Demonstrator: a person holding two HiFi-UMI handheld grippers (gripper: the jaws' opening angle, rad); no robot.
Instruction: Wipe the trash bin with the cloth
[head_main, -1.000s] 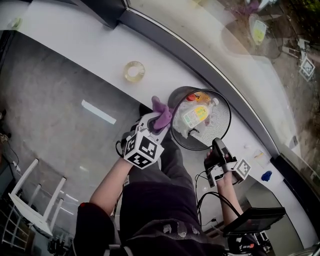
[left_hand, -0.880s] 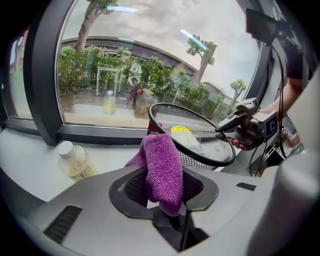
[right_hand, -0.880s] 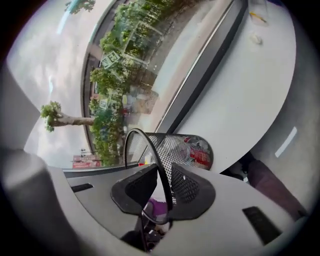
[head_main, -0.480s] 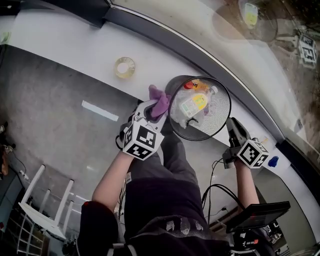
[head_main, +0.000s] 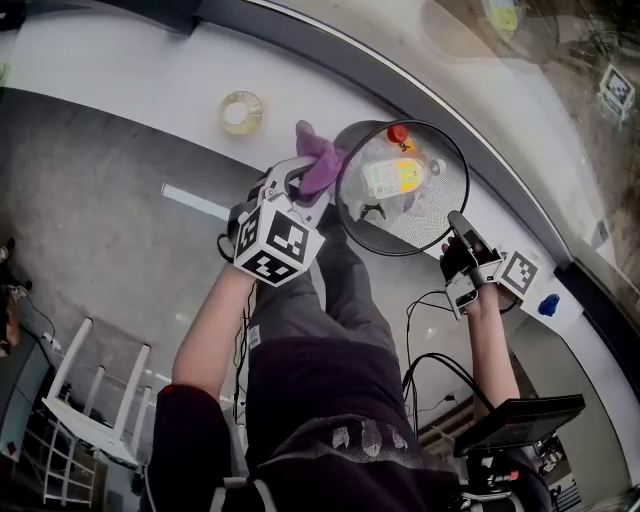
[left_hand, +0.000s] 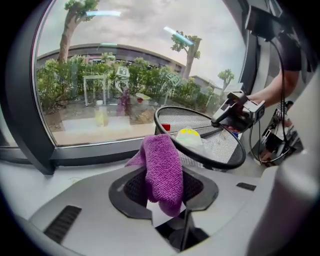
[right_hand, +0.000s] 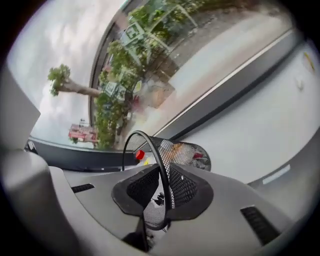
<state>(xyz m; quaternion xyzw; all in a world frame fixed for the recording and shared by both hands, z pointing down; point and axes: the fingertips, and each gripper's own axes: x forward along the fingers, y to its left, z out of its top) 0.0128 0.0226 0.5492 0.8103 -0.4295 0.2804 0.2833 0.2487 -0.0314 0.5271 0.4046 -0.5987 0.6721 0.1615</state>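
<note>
Clamping trash bin rim (cloth beside)

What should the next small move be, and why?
Probably press the purple cloth, held by the left hand-held gripper, onto the nearby mesh trash bin; the right hand-held gripper has just been closing its jaws on the rim.

The bin is between the grippers, by the sill. The cloth sits in the left gripper at the bin's left rim. The right gripper, whose jaws have just been closing, straddles the right rim. A bottle lies in the bin. A tape roll lies on the sill, to the left.
</note>
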